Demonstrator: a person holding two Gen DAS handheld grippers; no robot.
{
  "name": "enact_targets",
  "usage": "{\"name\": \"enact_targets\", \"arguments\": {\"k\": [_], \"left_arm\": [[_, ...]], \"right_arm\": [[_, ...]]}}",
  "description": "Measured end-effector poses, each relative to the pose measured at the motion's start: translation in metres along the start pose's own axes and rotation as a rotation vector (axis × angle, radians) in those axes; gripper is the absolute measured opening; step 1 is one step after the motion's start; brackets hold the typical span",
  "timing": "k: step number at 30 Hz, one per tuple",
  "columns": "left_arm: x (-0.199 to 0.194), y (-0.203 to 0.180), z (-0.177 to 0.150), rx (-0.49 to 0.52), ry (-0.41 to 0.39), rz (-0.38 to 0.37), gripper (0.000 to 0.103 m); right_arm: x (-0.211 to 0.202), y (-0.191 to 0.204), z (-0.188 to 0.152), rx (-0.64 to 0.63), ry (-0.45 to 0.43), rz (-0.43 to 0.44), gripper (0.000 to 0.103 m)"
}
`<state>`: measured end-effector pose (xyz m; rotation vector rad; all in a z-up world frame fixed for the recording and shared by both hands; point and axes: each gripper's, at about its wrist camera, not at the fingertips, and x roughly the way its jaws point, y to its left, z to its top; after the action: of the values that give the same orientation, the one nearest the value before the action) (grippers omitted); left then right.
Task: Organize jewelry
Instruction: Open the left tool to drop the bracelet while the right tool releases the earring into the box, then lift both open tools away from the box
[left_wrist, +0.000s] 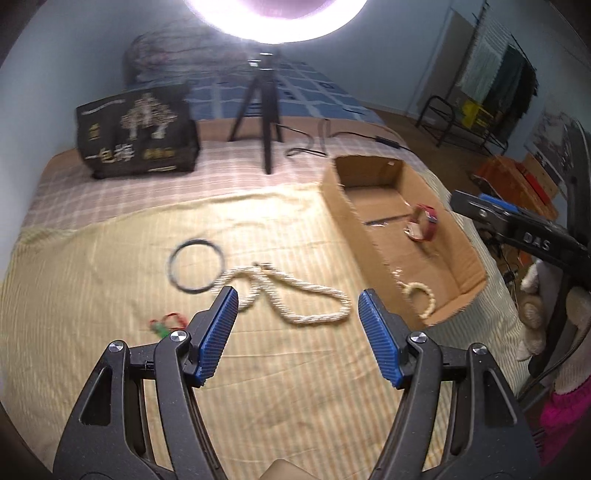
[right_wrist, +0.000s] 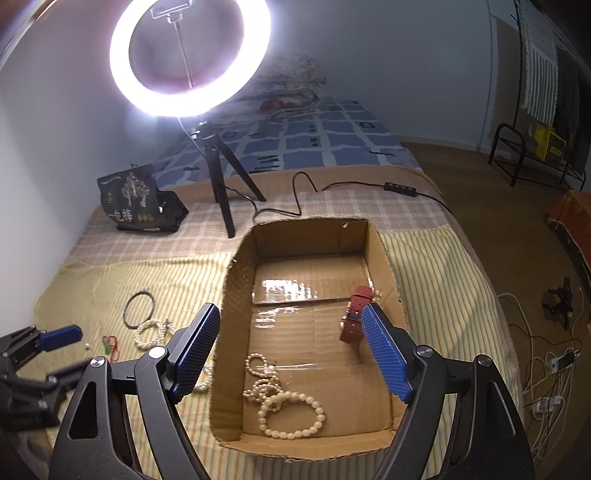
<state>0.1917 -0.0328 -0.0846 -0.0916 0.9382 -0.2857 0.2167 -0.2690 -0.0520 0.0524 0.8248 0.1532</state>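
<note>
A shallow cardboard box (right_wrist: 236, 302) (left_wrist: 336, 192) lies on the yellow striped cloth. In it are a red watch (right_wrist: 356, 314) (left_wrist: 424, 221) and pearl bracelets (right_wrist: 291, 413) (left_wrist: 421, 295). On the cloth left of the box lie a pearl necklace (left_wrist: 314, 299) (right_wrist: 149, 332), a black ring bangle (left_wrist: 195, 266) (right_wrist: 138, 308) and a small red and green piece (left_wrist: 166, 323) (right_wrist: 110, 345). My left gripper (left_wrist: 297, 306) is open and empty, just above the near end of the necklace. My right gripper (right_wrist: 290, 321) is open and empty over the box.
A ring light on a black tripod (right_wrist: 221, 184) (left_wrist: 264, 122) stands behind the box, its cable (right_wrist: 306, 192) trailing right. A black printed bag (left_wrist: 136, 136) (right_wrist: 138, 199) sits at the back left. The bed's right edge drops to a floor with cables (right_wrist: 546, 369).
</note>
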Motion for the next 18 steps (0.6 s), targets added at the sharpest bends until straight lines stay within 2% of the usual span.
{"name": "enact_targets", "arguments": {"k": [10, 13, 18], "left_arm": [[-0.019, 0.047, 0.001, -0.08, -0.034, 0.029, 0.07], [-0.019, 0.059, -0.002, -0.096, -0.023, 0.038, 0.07], [-0.011, 0.083, -0.006, -0.149, 0.018, 0.038, 0.07]], "right_arm": [[0.001, 0.034, 0.0, -0.042, -0.042, 0.11, 0.079], [0.002, 0.048, -0.003, -0.082, -0.059, 0.15, 0.079], [0.007, 0.075, -0.013, -0.162, -0.038, 0.204, 0.079]]}}
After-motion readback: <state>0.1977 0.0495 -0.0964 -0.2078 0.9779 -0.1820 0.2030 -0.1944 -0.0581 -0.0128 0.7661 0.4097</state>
